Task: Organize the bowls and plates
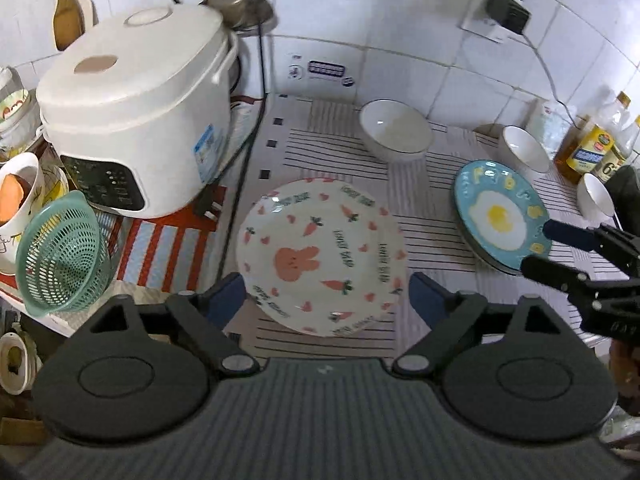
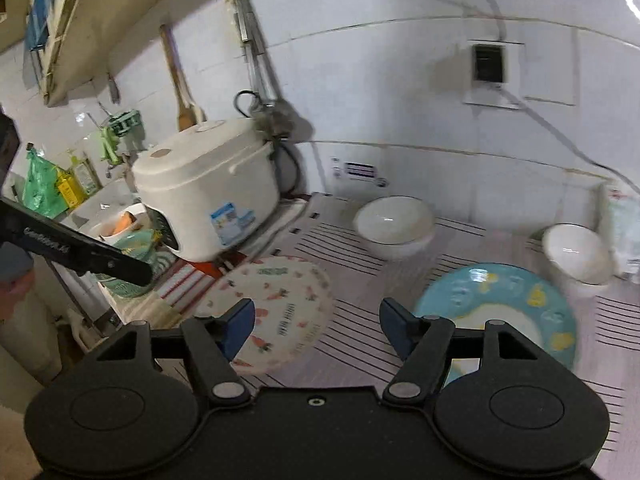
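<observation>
Grippers, left [image 1: 324, 296] and right [image 2: 317, 326], are both gaping wide, empty. Rabbit plate [image 1: 320, 256] is lying nearest; lettering unreadable. Egg plate [image 1: 500, 216] is sitting right of it. Three white bowls [image 1: 394, 130] [image 1: 524, 152] [image 1: 596, 198] are standing beyond.

rabbit plate [image 2: 276, 304], blue plate [image 2: 504, 312], bowls [image 2: 394, 222]

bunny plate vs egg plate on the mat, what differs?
The bunny plate is white with a pink rabbit, carrots and hearts; the egg plate is light blue with a fried egg at its centre. The bunny plate sits between the open left gripper's fingers; the egg plate lies by the open right gripper. Both are round and rest on the striped mat.
</observation>
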